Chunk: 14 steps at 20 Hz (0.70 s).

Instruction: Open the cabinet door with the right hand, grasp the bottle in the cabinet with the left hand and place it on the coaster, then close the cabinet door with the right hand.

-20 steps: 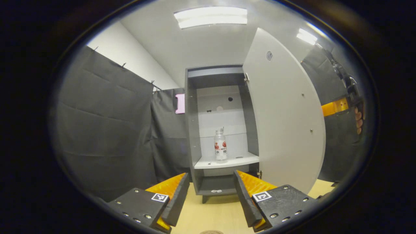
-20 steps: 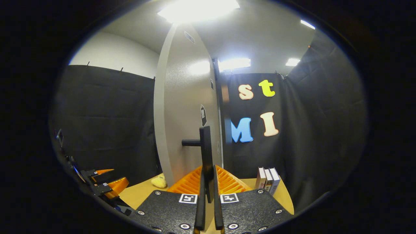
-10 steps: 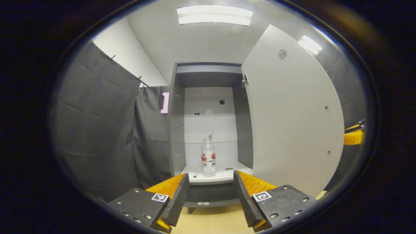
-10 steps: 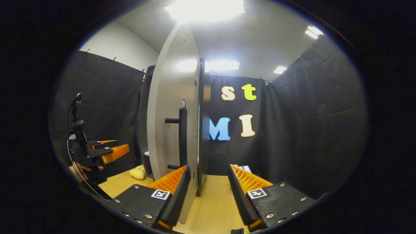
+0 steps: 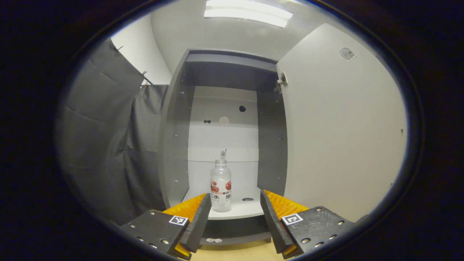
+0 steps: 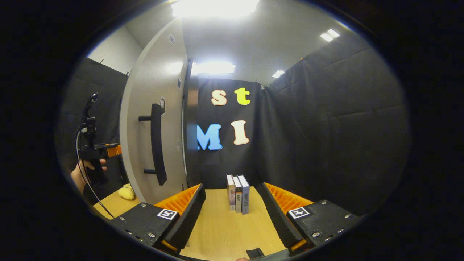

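In the left gripper view a clear bottle with a red and white label stands upright on the white shelf inside the grey cabinet. The pale cabinet door hangs wide open on the right. My left gripper is open, just short of the shelf, and the bottle stands near its left finger. In the right gripper view my right gripper is open over the wooden table, away from the door and its black bar handle. A hand holds the left gripper at far left.
Three upright books stand on the table by the black cloth wall. A yellow soft object lies at the foot of the door. A small dark object lies at the table's near edge. A lower compartment sits beneath the shelf.
My right gripper let go of the door handle, opened, and swung right away from the door. My left gripper moved forward towards the bottle, which now stands larger and lower between its fingers.
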### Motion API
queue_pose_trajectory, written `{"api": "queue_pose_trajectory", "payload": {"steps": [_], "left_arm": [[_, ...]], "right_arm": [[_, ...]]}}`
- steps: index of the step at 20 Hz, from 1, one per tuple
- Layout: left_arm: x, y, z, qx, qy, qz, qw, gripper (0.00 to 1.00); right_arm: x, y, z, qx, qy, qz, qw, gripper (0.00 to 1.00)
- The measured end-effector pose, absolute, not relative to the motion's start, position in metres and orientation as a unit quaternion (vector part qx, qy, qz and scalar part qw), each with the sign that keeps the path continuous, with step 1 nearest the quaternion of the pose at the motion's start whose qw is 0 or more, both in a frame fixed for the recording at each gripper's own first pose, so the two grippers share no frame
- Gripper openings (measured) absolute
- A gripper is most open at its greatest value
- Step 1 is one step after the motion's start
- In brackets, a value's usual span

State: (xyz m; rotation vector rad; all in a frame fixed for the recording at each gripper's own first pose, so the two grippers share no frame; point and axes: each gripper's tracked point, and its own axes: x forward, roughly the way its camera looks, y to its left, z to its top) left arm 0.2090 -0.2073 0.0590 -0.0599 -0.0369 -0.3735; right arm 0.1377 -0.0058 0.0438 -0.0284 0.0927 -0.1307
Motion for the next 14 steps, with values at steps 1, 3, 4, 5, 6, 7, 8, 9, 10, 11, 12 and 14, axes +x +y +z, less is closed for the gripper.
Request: {"api": "queue_pose_trajectory", "payload": {"steps": [1,3,4,5,6,7,8,9,10,11,12,14], "left_arm": [[0.221,-0.208,0.057,-0.029,-0.019,-0.187,0.982,0.78],[0.245,-0.211,0.053,-0.026,-0.019,-0.187,0.982,0.84],[0.257,-0.212,0.050,-0.025,-0.018,-0.187,0.982,0.84],[0.270,-0.214,0.046,-0.022,-0.018,-0.187,0.982,0.78],[0.282,-0.215,0.043,-0.019,-0.017,-0.186,0.982,0.78],[0.292,-0.216,0.039,-0.018,-0.017,-0.187,0.982,0.84],[0.304,-0.219,0.035,-0.017,-0.017,-0.188,0.982,0.84],[0.314,-0.221,0.030,-0.017,-0.014,-0.188,0.982,0.84],[0.323,-0.223,0.025,-0.018,-0.011,-0.190,0.982,0.78],[0.334,-0.224,0.019,-0.018,-0.005,-0.190,0.982,0.78],[0.344,-0.223,0.014,-0.019,-0.001,-0.188,0.982,0.78],[0.362,-0.224,0.002,-0.017,0.009,-0.185,0.983,0.78]], "right_arm": [[0.137,-0.008,0.042,-0.010,0.049,-0.076,0.996,0.95],[0.138,-0.012,0.038,-0.004,0.053,-0.097,0.994,0.95],[0.137,-0.014,0.036,-0.002,0.055,-0.107,0.993,0.95],[0.136,-0.015,0.034,-0.001,0.058,-0.117,0.991,0.95],[0.136,-0.016,0.032,0.001,0.061,-0.126,0.990,0.95],[0.137,-0.016,0.029,0.002,0.064,-0.135,0.989,0.95],[0.138,-0.017,0.027,0.002,0.067,-0.142,0.988,0.95],[0.138,-0.016,0.025,0.002,0.069,-0.149,0.986,0.95],[0.138,-0.017,0.024,0.001,0.071,-0.156,0.985,0.95],[0.139,-0.016,0.023,0.001,0.072,-0.162,0.984,0.95],[0.138,-0.016,0.021,0.001,0.073,-0.167,0.983,0.95],[0.140,-0.015,0.019,0.002,0.076,-0.173,0.982,0.95]]}}
